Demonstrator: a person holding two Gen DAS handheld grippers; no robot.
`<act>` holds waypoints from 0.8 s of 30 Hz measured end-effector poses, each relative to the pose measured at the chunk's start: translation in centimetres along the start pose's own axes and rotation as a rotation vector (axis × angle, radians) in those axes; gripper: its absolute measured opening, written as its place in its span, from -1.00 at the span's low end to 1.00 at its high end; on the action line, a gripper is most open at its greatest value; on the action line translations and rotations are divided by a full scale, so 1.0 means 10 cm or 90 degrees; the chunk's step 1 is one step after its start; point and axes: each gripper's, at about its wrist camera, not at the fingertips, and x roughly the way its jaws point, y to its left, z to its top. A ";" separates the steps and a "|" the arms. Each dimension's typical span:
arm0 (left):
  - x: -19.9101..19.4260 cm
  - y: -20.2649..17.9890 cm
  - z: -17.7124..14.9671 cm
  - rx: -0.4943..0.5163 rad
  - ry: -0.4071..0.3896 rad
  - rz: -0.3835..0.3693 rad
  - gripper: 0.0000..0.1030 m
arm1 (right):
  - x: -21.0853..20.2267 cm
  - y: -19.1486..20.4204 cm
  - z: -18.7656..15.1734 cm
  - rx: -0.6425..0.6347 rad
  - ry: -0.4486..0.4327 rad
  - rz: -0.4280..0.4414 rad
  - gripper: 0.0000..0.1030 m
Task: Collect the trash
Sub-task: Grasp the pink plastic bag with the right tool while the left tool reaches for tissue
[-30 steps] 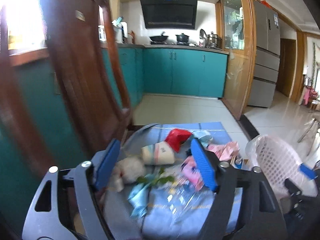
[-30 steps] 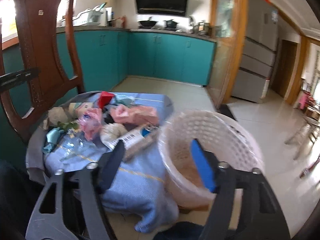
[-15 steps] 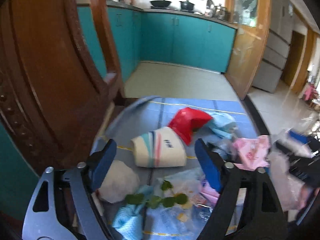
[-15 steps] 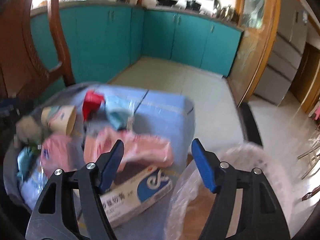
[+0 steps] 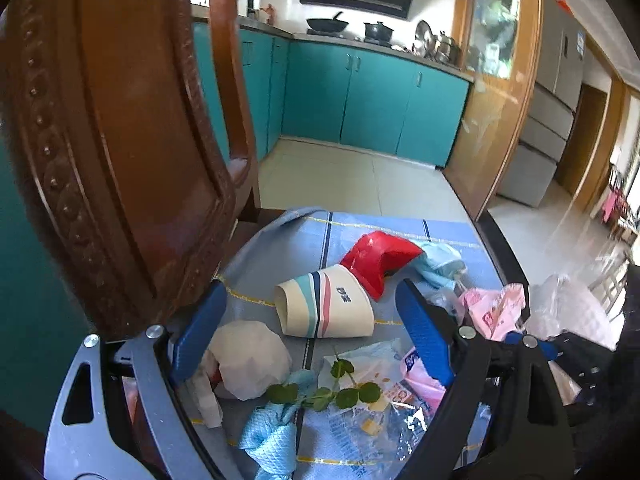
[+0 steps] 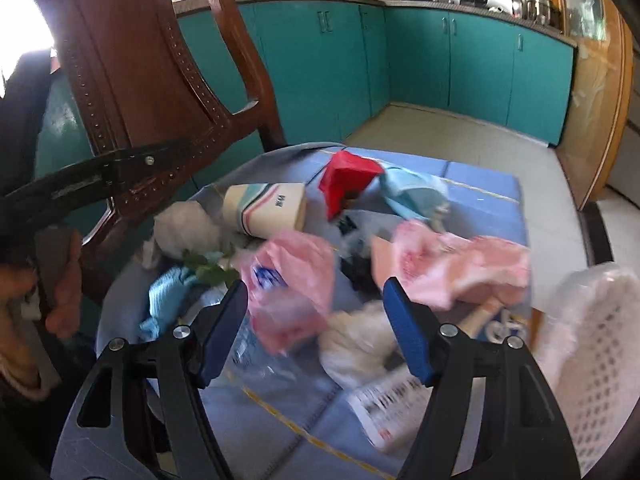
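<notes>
In the left wrist view, the left tool hangs released over the litter on a counter covered with a blue cloth; its jaws have just been opening and clasp nothing. Between the blue pads lies a striped paper cup on its side, with a small dark printed mark too small to read. A red wrapper touches the cup's far end, a white crumpled wad lies by the left pad, and a green sprig lies nearer the camera. A pink packet sits to the right.

In the right wrist view, the right tool is likewise released; its jaws have just been opening over a pink bag with blurred blue lettering. A barcoded box lies below, beside a white mesh basket.
</notes>
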 end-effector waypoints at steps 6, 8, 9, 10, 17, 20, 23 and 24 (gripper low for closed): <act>0.05 -0.02 -0.04 0.007 0.004 -0.004 0.68 | 0.35 0.18 0.02 -0.037 0.038 -0.017 0.36; 0.05 -0.03 -0.05 0.008 0.000 -0.005 0.68 | 0.39 0.23 -0.01 -0.050 0.048 -0.017 0.12; 0.04 -0.03 -0.05 0.009 -0.005 -0.007 0.68 | 0.40 0.23 -0.03 -0.051 0.049 -0.010 -0.01; 0.03 -0.04 -0.05 0.011 -0.007 -0.006 0.68 | 0.39 0.24 -0.04 -0.050 0.047 0.001 -0.05; 0.06 -0.10 -0.09 0.022 0.001 -0.009 0.68 | -0.08 0.03 0.00 -0.025 -0.044 -0.004 -0.10; 0.08 -0.16 -0.11 0.021 0.007 -0.030 0.68 | -0.50 -0.21 0.04 -0.005 -0.115 -0.081 -0.10; 0.14 -0.36 -0.17 0.040 0.031 -0.083 0.68 | -0.84 -0.50 0.02 0.029 -0.175 -0.157 -0.10; 0.17 -0.49 -0.22 0.056 0.044 -0.110 0.68 | -0.94 -0.62 0.00 0.053 -0.190 -0.165 -0.10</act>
